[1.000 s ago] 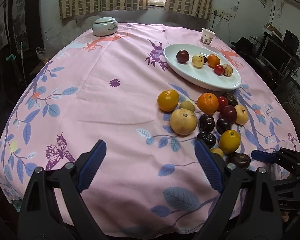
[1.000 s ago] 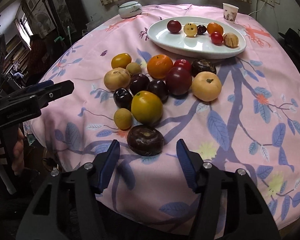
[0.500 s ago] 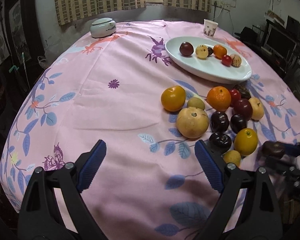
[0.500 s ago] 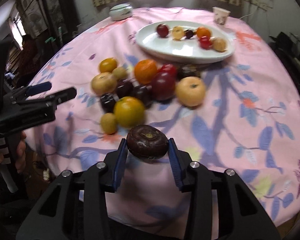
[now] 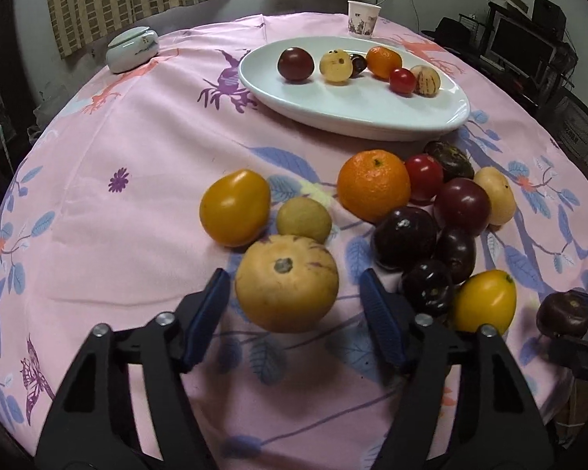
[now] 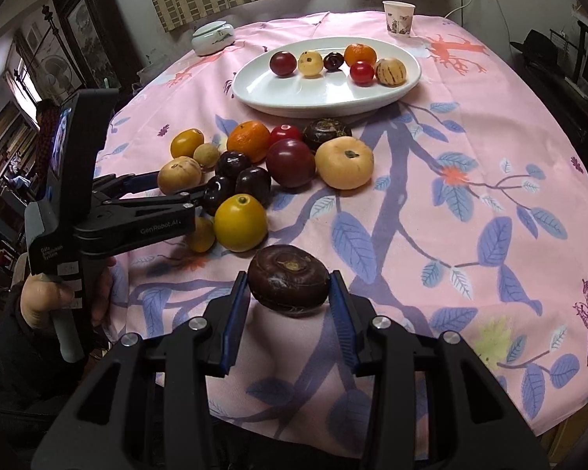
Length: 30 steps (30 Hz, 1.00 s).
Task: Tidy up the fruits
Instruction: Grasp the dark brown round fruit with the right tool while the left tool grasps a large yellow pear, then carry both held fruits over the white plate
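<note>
A pale tan round fruit (image 5: 286,282) lies on the pink cloth between the fingers of my left gripper (image 5: 293,279). The jaws are closing, and a small gap shows on each side of the fruit. From the right wrist view, the left gripper (image 6: 178,183) straddles that same tan fruit (image 6: 178,174). My right gripper (image 6: 288,278) is shut on a dark brown flattened fruit (image 6: 288,280), which is also at the right edge of the left wrist view (image 5: 564,313). A white oval plate (image 5: 333,113) (image 6: 313,98) at the back holds several small fruits.
A pile of loose fruits sits before the plate, among them an orange (image 5: 372,184), a yellow fruit (image 5: 235,211) and dark plums (image 6: 253,180). A paper cup (image 6: 399,17) and a lidded ceramic jar (image 6: 213,37) stand far back. A hand (image 6: 47,297) holds the left gripper.
The left gripper came forward and down over the tan fruit, and its jaws narrowed. The right gripper shut on the dark brown fruit, which now sits between its pads.
</note>
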Tool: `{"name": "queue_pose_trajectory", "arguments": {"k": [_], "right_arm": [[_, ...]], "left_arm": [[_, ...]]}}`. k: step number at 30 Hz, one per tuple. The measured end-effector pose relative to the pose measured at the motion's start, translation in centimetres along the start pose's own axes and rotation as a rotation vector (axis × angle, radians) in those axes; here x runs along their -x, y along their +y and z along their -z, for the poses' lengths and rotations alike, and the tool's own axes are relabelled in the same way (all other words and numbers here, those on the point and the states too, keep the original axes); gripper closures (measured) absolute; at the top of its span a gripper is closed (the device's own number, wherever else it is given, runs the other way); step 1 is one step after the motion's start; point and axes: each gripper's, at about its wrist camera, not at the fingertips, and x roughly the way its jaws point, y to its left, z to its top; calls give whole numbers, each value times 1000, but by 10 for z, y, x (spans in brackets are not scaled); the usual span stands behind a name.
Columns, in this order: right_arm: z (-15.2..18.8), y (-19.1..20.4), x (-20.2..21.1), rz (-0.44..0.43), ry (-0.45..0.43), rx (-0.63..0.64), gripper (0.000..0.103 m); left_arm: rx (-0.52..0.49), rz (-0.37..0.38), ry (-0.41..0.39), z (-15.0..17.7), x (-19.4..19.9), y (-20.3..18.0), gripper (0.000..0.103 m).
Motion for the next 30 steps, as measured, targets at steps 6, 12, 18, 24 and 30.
{"name": "queue_pose_trajectory", "arguments": {"k": [6,12,18,24,30], "right_arm": [[0,0,2,-7,0,-1,61],[-1,4,2,-8,-4,5,61],[0,11,3,-12,-3,16,61],[-1,12,4,-10,-12,25,61],[-8,10,3,-10,-21,27,61]], "left_arm": [[66,61,-13,2,9,10,58],[88,117,-65,7,46,11,58],[79,147,-87,10,67,6,58],[69,158,-101,9,77,3,58],[70,160,-109,0,79,4,58]]}}
